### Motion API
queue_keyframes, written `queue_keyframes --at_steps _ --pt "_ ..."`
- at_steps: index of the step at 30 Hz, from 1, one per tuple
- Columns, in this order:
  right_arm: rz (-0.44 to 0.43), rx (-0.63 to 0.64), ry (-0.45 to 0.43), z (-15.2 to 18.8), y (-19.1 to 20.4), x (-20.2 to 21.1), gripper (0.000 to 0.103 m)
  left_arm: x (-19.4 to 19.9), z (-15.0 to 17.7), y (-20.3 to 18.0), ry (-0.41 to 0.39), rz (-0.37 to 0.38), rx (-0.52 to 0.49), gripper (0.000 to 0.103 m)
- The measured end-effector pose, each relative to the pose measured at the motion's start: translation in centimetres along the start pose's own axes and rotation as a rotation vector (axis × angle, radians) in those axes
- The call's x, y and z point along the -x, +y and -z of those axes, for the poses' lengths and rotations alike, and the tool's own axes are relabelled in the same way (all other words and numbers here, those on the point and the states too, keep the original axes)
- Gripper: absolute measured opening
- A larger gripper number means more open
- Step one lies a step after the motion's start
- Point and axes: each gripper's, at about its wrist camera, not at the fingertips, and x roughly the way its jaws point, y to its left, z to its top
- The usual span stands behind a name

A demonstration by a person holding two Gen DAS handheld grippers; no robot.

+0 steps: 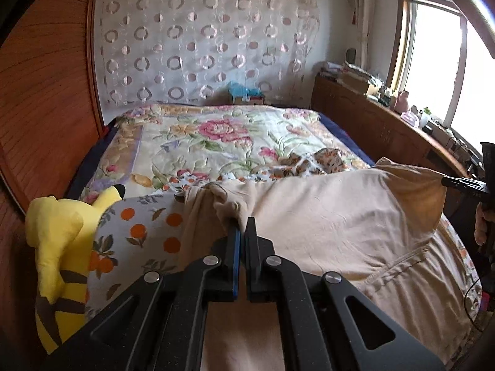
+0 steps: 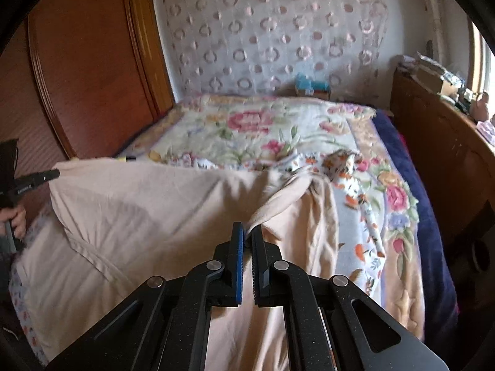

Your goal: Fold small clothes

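We see the beige garment point(image 1: 324, 216) spread across the lower half of both frames, lifted off the bed point(image 1: 191, 142) along its far edge. Left hand-held gripper point(image 1: 243, 221), low centre of its view, is clenched on a bunched corner of the cloth. Right hand-held gripper point(image 2: 247, 232), low centre of its view, is clamped on another corner. A yellow plush toy point(image 1: 58, 241) sits at lower left. A 2nd garment, orange-printed point(image 2: 343, 164), lies beyond.

Left gripper point(image 1: 243, 227) clamped on a bunch of beige cloth point(image 1: 324, 216), tilted downward. Right gripper point(image 2: 247, 235) likewise pinching the cloth's other end, hand-held.
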Motion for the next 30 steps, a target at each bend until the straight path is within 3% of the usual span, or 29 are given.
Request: queue_keyframes --at_steps 14,30 --pt "-0.013 0.036 -0.135 5.7 0.9 8.1 0.004 8.6 1.8 -0.8 -0.102 -0.018 -0.003 0.003" --pt "-0.009 0.019 -0.118 14.1 1.4 14.4 0.004 13.2 9.8 -0.3 -0.03 -0.058 0.039 0.003"
